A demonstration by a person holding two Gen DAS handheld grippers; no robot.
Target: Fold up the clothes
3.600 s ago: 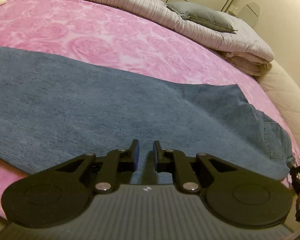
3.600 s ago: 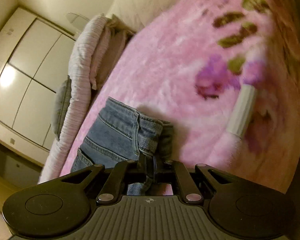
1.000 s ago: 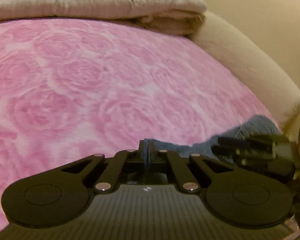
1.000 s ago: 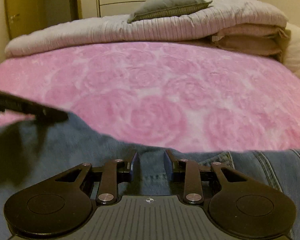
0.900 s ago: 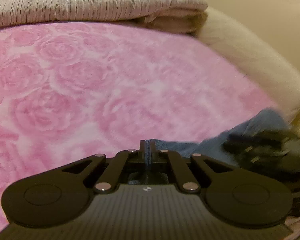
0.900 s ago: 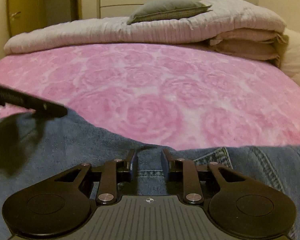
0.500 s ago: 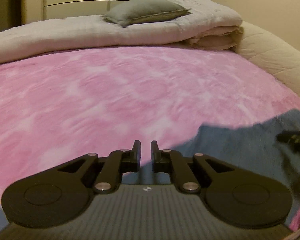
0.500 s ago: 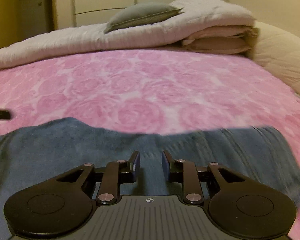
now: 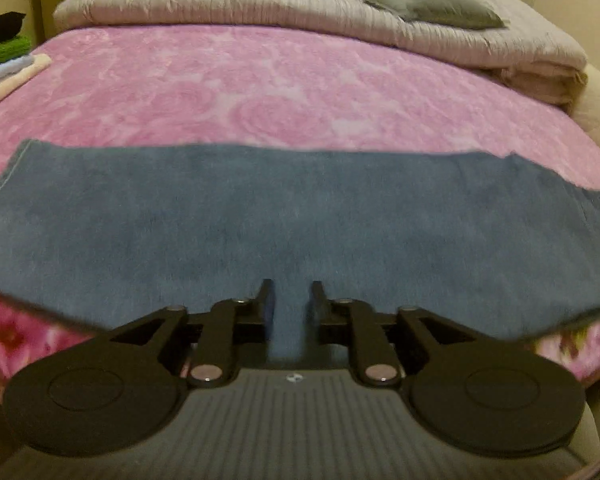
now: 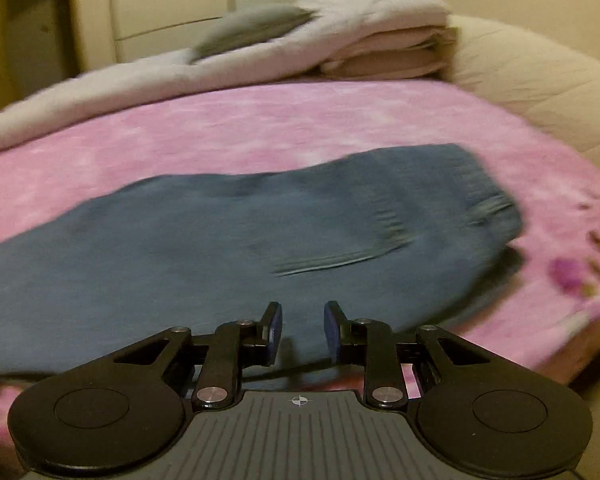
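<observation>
Both claws are tilting down over the near bed [image 9: 300, 80] edge. Left claw [image 9: 291, 300] is opening, right claw [image 10: 300, 320] is sitting spread; neither is pinching anything. Jeans [image 9: 300, 220] are lying flat across the pink blanket, legs folded together.

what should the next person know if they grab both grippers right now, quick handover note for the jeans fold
Left gripper: jaws opening, nothing pinched; only the jeans lie beneath the gap.
Right gripper: open, empty, over the near edge of the jeans.
Jeans: lying flat as one long band across the pink blanket, waist and pocket end toward the right, near the bed's front edge.
Done: they look folded lengthwise, leg on leg, and laid down.
Left: probably the crosswise folds, bringing the hem end over toward the waist, then setting them aside. A stack of folded clothes sits at the far left.
</observation>
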